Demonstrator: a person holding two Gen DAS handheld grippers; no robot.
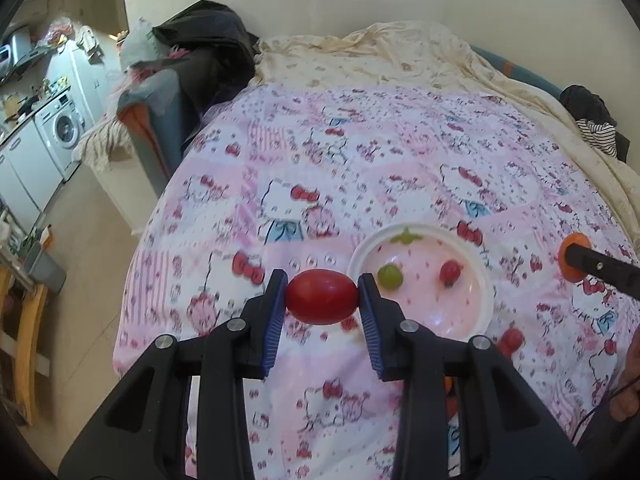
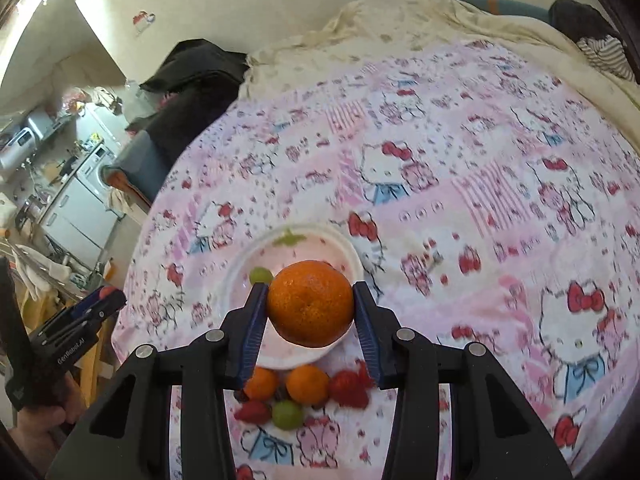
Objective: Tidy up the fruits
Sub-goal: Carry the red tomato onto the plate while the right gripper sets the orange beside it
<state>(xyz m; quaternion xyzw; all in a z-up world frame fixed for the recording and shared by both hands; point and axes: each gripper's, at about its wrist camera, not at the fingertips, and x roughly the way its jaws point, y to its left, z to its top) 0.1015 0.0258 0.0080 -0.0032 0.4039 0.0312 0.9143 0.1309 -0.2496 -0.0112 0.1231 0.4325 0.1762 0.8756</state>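
Closest to me, my left gripper is clamped end to end on a red tomato, the blue pads pressing its two tips, and it hangs clear above the patterned bedspread. My right gripper is closed on an orange mandarin, pads on its sides, held over the near edge of the white plate.

Just below that, on the bedspread at the plate's near rim, the loose pile waits: two more mandarins, a few strawberries and a green grape. On the plate itself there is already a green grape and a small red fruit (a strawberry, I think, though it is blurred).

To do this step well, I judge I should bring each fruit low over a bare patch of the plate before letting go, since round fruit dropped from height will roll off the shallow rim onto soft bedding. The mandarin is the heavier, so I would set it toward the middle and keep it off the grape. The tomato is held only by its ends, so I should keep the squeeze steady, avoid tilting the wrist, and come in from the plate's left side so my two grippers do not crowd each other.

Farther off lie the cream sheet and dark clothing by the wall.
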